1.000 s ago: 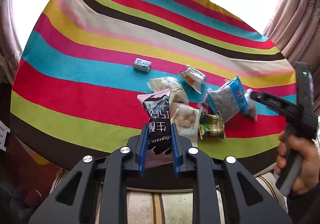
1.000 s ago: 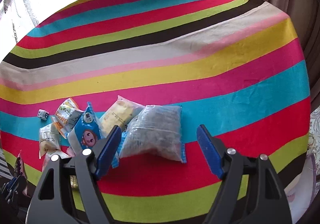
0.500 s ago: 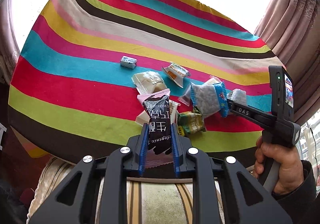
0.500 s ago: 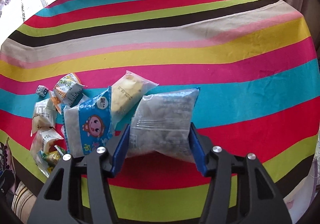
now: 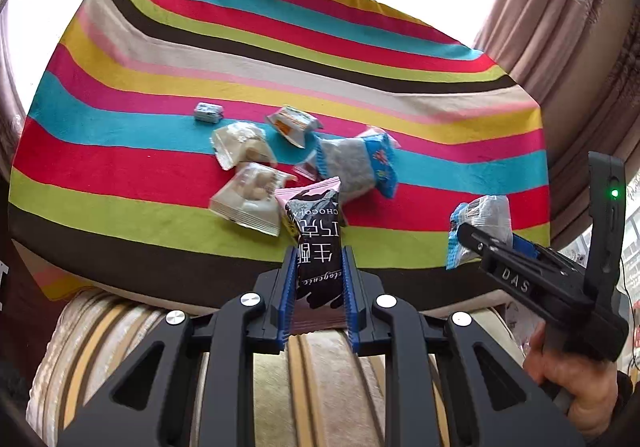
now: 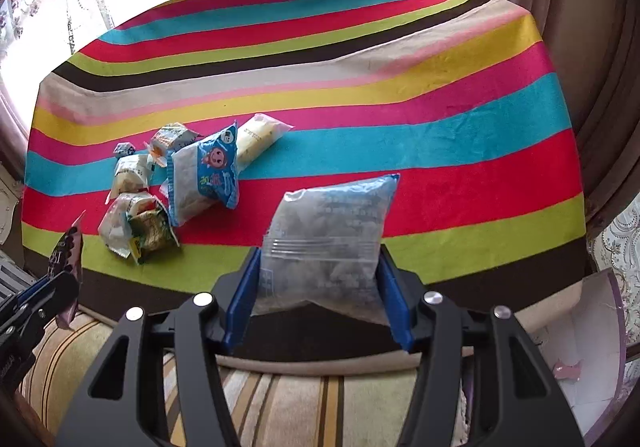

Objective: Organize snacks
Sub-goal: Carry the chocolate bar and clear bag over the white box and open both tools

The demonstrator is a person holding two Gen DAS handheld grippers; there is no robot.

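Note:
My left gripper (image 5: pixel 318 259) is shut on a black-and-pink chocolate packet (image 5: pixel 316 231), held upright over the table's near edge. My right gripper (image 6: pixel 318 275) is shut on a clear, blue-edged snack bag (image 6: pixel 332 235), lifted off the cloth; the same bag (image 5: pixel 480 225) shows at the right of the left wrist view. A pile of snacks stays on the striped tablecloth (image 5: pixel 120 151): a blue cartoon bag (image 6: pixel 208 171), a yellow packet (image 6: pixel 258 137), a green packet (image 6: pixel 152 233), clear biscuit packs (image 5: pixel 248 199) and a small blue wrapped sweet (image 5: pixel 208 112).
Below the table's near edge lies a striped cushion (image 6: pixel 280 399). Curtains (image 6: pixel 560 7) hang at the right. A white box with a purple rim (image 6: pixel 580 347) stands low on the right. A person's hand (image 5: pixel 572 379) holds the right gripper's handle. The cloth's far and right parts hold nothing.
The right gripper closed on the clear bag and lifted it off the cloth, drawing it back toward the near edge. The left gripper pulled back with the chocolate packet.

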